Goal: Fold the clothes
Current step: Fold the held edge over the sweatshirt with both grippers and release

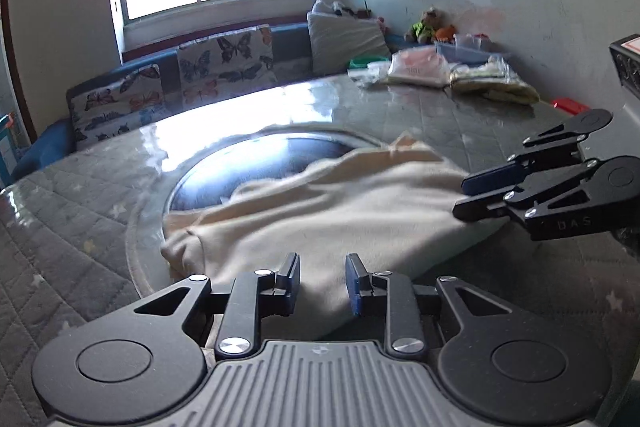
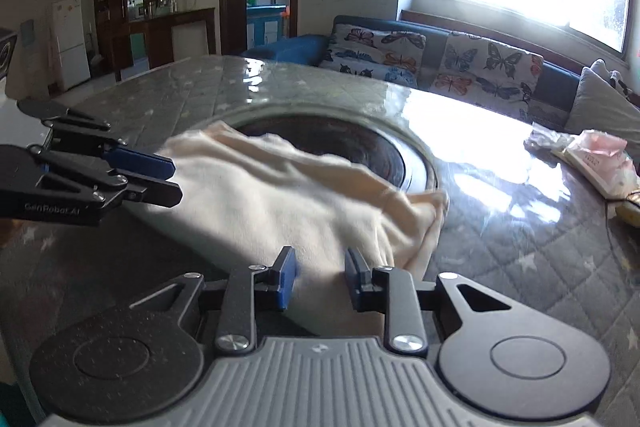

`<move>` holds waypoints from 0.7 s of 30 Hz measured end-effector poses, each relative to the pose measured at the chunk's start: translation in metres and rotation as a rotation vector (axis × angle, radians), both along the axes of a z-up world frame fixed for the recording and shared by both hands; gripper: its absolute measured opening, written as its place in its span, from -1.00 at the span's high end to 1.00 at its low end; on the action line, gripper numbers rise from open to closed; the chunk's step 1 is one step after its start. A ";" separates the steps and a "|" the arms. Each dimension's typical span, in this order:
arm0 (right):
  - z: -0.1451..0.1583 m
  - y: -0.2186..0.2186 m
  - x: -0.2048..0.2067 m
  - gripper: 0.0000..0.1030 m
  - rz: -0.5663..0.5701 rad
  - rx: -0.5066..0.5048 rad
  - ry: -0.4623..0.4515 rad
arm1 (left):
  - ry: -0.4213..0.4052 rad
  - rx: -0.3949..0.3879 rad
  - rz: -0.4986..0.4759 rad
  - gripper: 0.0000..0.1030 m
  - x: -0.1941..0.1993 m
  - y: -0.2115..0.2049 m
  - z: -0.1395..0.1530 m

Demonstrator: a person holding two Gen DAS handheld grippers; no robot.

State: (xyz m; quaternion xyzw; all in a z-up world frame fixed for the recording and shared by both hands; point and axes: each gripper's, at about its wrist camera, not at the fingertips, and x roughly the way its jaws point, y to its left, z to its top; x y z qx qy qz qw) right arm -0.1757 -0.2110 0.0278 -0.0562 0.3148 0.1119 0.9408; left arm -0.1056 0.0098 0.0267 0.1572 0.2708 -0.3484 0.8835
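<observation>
Left wrist view: cream garment [image 1: 320, 203] lies rumpled on the quilted table [image 1: 440, 115], partly over a dark round inset [image 1: 256, 163], directly ahead of the left gripper [image 1: 322, 283], whose jaws stand apart and empty. Its long axis appears to run across toward the right gripper [image 1: 460, 197]; blur makes this uncertain. Right wrist view shows the right gripper [image 2: 320, 277] likewise parted and empty, equally near. Legible: "GenRobot.AI" on the left gripper [image 2: 176, 179].
</observation>
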 end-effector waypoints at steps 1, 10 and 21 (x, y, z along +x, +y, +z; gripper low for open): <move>0.000 0.001 -0.001 0.51 -0.001 -0.002 -0.003 | 0.002 0.012 -0.003 0.45 0.000 -0.002 -0.003; 0.009 0.012 -0.007 0.51 0.023 -0.002 -0.020 | -0.009 -0.049 -0.045 0.46 -0.008 -0.019 0.013; 0.010 0.008 -0.008 0.50 -0.013 0.012 -0.034 | 0.038 -0.047 -0.035 0.47 -0.005 -0.027 -0.002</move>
